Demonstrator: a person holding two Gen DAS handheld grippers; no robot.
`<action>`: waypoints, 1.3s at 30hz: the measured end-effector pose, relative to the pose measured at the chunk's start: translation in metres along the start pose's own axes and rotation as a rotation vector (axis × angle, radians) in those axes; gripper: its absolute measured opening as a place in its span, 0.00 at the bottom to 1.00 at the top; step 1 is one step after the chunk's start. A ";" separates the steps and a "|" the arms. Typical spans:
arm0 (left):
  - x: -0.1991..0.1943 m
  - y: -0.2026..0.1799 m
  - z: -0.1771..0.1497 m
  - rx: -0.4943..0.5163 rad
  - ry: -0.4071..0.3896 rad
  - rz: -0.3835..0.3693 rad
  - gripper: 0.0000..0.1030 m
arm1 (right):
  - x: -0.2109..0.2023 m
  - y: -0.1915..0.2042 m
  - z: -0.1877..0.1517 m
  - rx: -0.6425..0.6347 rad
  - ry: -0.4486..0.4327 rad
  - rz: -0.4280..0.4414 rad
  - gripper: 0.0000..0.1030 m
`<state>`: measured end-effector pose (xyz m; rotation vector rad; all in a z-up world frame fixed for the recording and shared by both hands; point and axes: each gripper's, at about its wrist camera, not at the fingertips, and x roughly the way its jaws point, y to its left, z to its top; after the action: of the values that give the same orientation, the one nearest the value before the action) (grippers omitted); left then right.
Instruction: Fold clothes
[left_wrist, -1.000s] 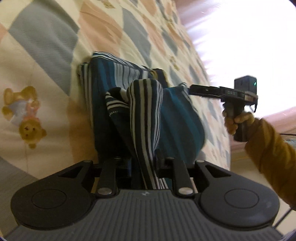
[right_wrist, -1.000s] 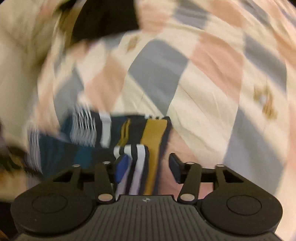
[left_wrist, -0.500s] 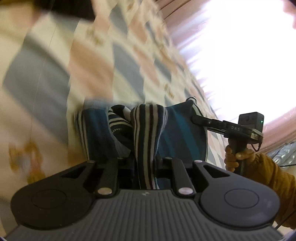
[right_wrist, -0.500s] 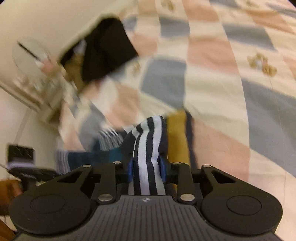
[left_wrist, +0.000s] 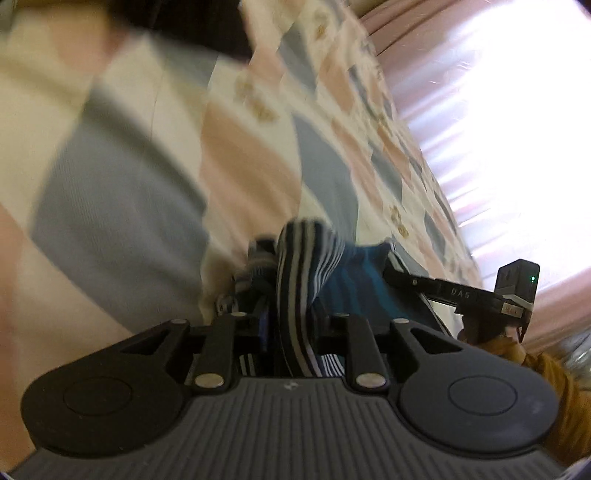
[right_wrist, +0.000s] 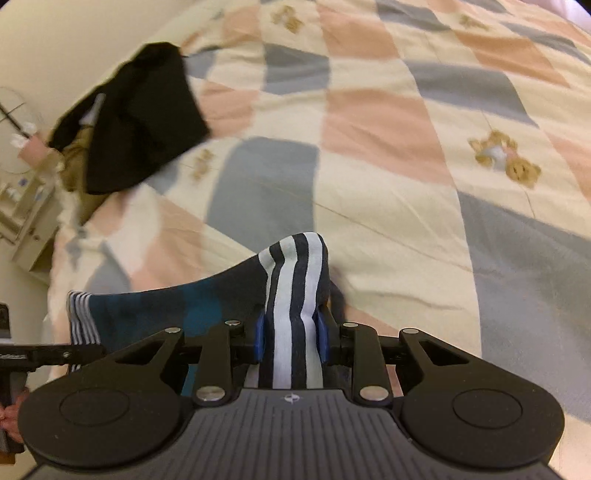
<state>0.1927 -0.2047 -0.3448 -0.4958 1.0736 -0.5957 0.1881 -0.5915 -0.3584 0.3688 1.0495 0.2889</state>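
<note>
Checked quilt (right_wrist: 388, 122) on a bed, striped shirt (right_wrist: 291, 295) lifted.
Left claw (left_wrist: 291, 325) and right claw (right_wrist: 291, 338) each pinch a shirt fold, jaws narrow; only the right view shows black clothes (right_wrist: 136, 118).

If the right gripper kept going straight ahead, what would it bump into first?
Probably the quilt. The right gripper, shut on the striped shirt, points down at bare bedding just past the fold; depth is uncertain.

I see a checked quilt (right_wrist: 388, 122) with teddy bear prints (right_wrist: 506, 158) covering the bed, and pale pink curtains (left_wrist: 461, 122) beyond its far edge.
</note>
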 end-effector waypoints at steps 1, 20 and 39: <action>-0.010 -0.009 0.005 0.043 -0.023 0.014 0.13 | -0.001 0.002 -0.001 -0.004 -0.006 -0.009 0.27; 0.044 -0.014 0.003 0.302 0.013 0.062 0.04 | 0.013 0.016 0.012 -0.022 -0.032 -0.164 0.27; -0.024 -0.099 -0.043 0.507 -0.006 0.114 0.15 | -0.120 0.073 -0.078 -0.064 -0.349 -0.215 0.50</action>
<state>0.1241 -0.2662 -0.2830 0.0051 0.8950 -0.7345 0.0587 -0.5613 -0.2681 0.2356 0.7263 0.0610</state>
